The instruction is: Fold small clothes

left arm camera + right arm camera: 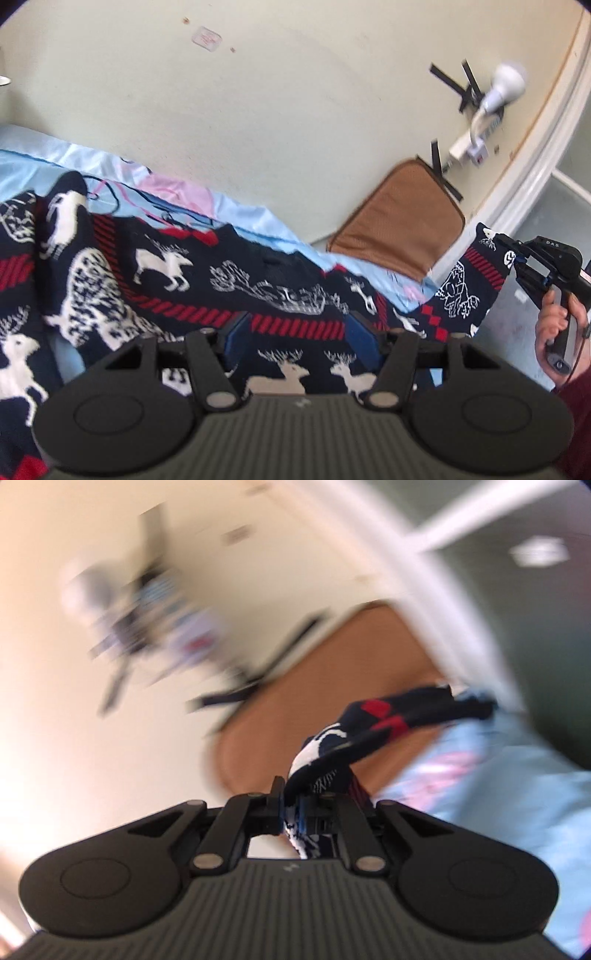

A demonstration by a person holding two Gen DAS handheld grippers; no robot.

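Observation:
A navy knitted sweater [177,280] with white reindeer and red bands lies spread on a light blue sheet [92,162]. My left gripper [297,328] hovers low over its middle, jaws wide open and empty. My right gripper [517,258] shows at the far right in the left wrist view, shut on the end of the sweater's sleeve [469,284], which it holds lifted off the bed. In the right wrist view, which is blurred, the right gripper [293,805] is clamped on the sleeve [332,760].
A cream wall [295,110] rises behind the bed. A brown cushion [399,229] leans at the bed's far right corner. A white lamp [502,88] with black tape is fixed to the wall. A white door frame [546,155] stands at the right.

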